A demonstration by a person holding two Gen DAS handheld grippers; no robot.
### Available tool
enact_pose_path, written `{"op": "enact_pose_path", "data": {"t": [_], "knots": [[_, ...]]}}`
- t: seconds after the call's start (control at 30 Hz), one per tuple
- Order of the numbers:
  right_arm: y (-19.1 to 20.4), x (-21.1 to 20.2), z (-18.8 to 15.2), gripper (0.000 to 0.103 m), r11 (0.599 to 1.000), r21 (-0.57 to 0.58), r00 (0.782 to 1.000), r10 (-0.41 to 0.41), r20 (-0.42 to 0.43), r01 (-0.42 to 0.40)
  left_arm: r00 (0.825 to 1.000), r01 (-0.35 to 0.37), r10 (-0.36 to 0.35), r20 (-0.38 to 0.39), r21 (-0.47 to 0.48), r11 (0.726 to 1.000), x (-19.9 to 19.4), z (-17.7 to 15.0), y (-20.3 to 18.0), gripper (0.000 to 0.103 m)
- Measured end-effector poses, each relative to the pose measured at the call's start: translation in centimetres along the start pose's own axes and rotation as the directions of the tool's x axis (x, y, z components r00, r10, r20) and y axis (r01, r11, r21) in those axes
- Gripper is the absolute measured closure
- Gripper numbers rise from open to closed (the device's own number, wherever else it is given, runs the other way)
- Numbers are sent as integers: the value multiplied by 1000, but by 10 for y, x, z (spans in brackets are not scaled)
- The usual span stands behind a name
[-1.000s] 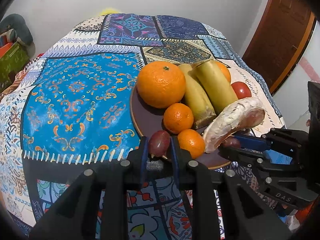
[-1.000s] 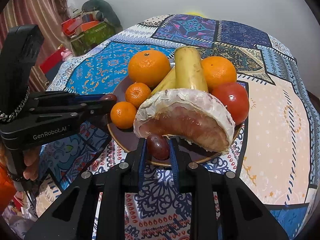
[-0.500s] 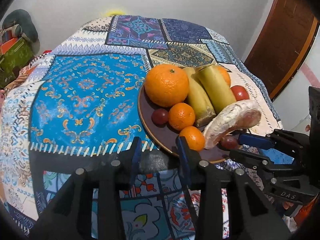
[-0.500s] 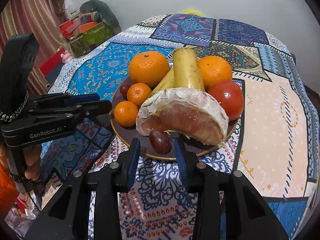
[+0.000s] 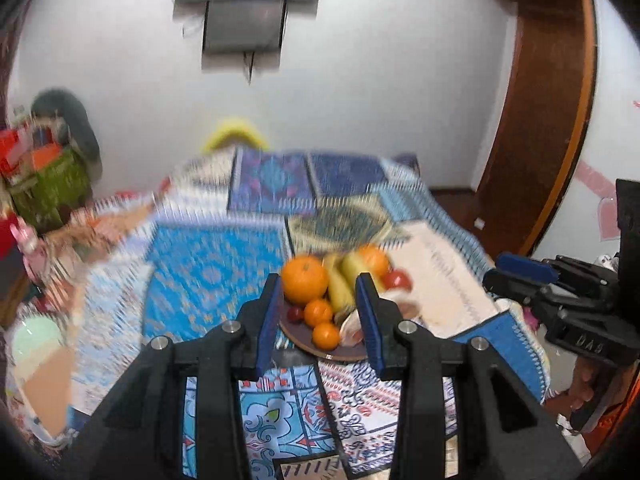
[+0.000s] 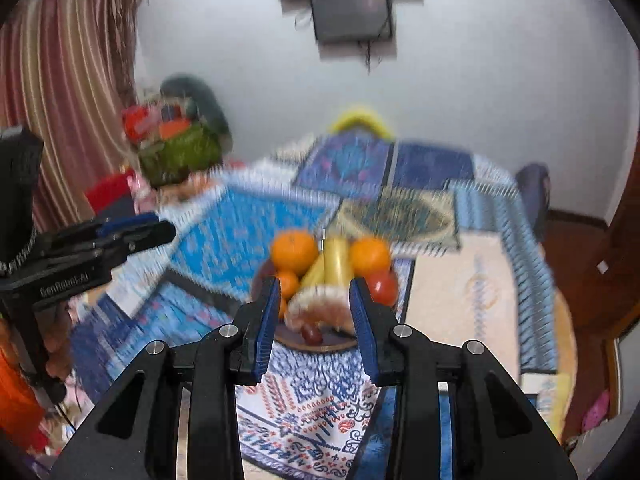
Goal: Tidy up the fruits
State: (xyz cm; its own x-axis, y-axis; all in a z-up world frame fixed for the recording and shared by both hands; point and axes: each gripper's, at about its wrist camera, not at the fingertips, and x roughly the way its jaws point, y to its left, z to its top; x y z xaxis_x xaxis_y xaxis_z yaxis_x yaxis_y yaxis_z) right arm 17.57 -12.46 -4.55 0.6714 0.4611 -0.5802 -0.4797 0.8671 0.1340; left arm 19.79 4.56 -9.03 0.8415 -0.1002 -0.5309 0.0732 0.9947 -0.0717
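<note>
A brown plate (image 5: 328,356) on the patterned tablecloth holds big oranges (image 5: 304,282), small oranges (image 5: 318,312), bananas (image 5: 340,284), a tomato (image 5: 398,280), a peeled pomelo piece (image 5: 352,326) and a dark grape (image 5: 295,314). My left gripper (image 5: 319,292) hangs open and empty, above and short of the plate. In the right wrist view, another grape (image 6: 311,333) lies at the plate's (image 6: 320,347) near rim under the pomelo (image 6: 320,304). My right gripper (image 6: 315,292) is likewise open, empty and raised. Each gripper shows in the other's view: right (image 5: 500,272), left (image 6: 160,226).
The tablecloth (image 6: 460,292) covers a round table. A dark screen (image 5: 248,8) hangs on the white wall, above a yellow chair back (image 5: 234,132). A green basket of clutter (image 6: 180,152) and a striped curtain (image 6: 60,100) stand left. A wooden door (image 5: 540,120) is at right.
Both grippers were shut on grapes at the plate's near rim. They let them go onto the plate, opened, then rose and drew back, so the plate now looks small and far.
</note>
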Motion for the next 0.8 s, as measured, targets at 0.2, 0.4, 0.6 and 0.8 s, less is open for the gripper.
{"op": "enact_pose_path", "data": {"t": [0.2, 0.4, 0.6, 0.8], "knots": [[24, -86, 19, 70, 1000, -5, 976, -25, 217, 26, 986, -4, 1, 168, 18, 1000, -85, 18, -26, 61], [47, -152, 18, 68, 1000, 4, 928, -20, 373, 21, 942, -49, 35, 333, 33, 998, -157, 22, -46, 39], [62, -181, 10, 51, 999, 7, 893, -45, 448, 47, 914, -62, 37, 404, 50, 997, -192, 16, -54, 18], [77, -188, 2, 27, 996, 6, 875, -85, 476, 93, 894, -78, 52, 444, 41, 996, -207, 12, -56, 4]]}}
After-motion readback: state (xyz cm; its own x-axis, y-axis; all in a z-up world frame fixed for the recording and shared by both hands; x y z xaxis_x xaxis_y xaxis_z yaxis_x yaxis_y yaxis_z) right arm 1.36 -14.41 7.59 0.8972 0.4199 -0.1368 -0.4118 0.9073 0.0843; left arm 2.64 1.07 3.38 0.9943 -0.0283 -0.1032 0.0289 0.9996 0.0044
